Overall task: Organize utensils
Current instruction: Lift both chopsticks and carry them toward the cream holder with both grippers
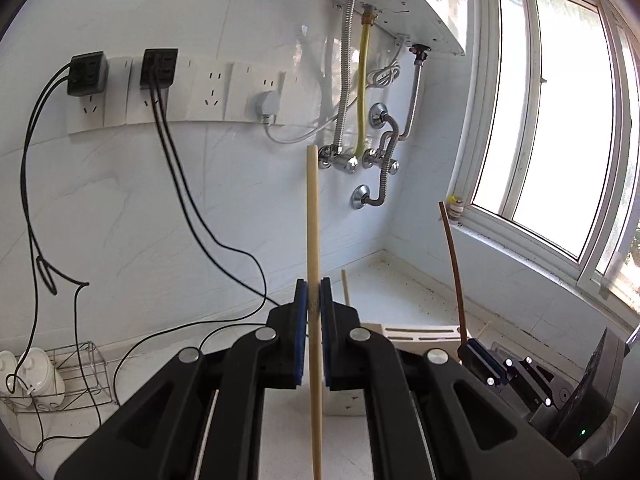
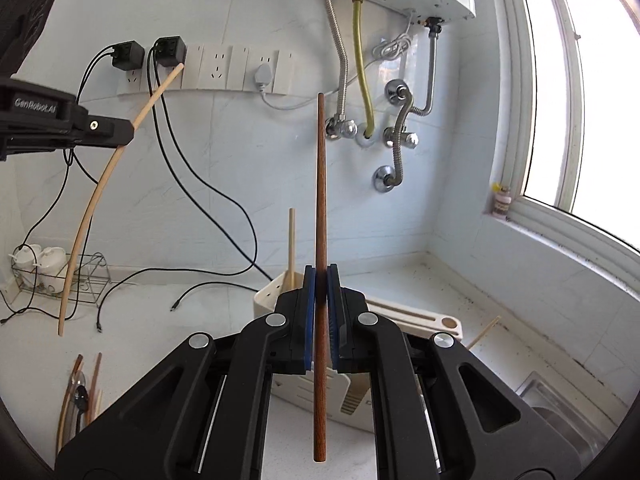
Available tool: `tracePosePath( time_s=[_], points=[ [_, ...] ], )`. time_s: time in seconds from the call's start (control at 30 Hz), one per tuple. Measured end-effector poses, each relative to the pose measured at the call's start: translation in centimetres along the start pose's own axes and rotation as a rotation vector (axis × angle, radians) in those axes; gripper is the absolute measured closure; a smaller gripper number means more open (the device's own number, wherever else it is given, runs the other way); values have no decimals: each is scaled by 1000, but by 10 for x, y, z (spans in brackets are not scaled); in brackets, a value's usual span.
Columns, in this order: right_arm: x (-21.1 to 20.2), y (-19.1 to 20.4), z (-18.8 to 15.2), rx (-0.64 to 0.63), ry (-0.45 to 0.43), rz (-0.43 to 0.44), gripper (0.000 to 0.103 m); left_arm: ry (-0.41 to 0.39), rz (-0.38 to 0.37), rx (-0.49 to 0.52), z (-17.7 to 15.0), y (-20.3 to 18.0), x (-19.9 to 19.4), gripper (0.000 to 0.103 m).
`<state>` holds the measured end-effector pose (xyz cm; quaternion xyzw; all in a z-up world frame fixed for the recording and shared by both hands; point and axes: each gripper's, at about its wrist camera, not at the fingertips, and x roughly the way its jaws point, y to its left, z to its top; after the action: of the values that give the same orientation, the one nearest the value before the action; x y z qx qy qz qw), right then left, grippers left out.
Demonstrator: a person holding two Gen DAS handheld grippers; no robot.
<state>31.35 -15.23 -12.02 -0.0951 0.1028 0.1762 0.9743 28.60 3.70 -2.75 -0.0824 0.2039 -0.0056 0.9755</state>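
My left gripper (image 1: 314,300) is shut on a pale wooden chopstick (image 1: 312,220) that stands upright between its blue pads. It shows again at the left of the right wrist view (image 2: 126,136), with the same pale chopstick (image 2: 92,208) hanging through it. My right gripper (image 2: 322,284) is shut on a dark brown chopstick (image 2: 321,184), also upright. In the left wrist view the right gripper (image 1: 470,346) sits at the lower right with the brown chopstick (image 1: 454,256) rising from it. Below stands a cream utensil holder (image 2: 268,300) with one pale chopstick (image 2: 292,244) in it.
More chopsticks and spoons (image 2: 82,392) lie on the white counter at the lower left. A wire rack with white cups (image 2: 48,272) stands by the wall under black cables (image 2: 180,184). A steel sink (image 2: 560,404) is at the right, and one loose chopstick (image 2: 484,332) lies near it.
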Motion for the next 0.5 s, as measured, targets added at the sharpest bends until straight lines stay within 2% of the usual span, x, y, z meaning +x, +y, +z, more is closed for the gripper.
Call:
tracePosePath(
  time_s=[0.17,0.27,0.5],
  points=[
    [-1,-9,-3,-68,-104,-69,98,-93,-61,-19,18,-21,15,97],
    [4,-21,-6,-56,-141,-88,98,-165,-74,24,24,-39,22,97],
    [25,-46,-15,-32,-211,-141,98,-303,-162,42,35,-67,35,97]
  ],
)
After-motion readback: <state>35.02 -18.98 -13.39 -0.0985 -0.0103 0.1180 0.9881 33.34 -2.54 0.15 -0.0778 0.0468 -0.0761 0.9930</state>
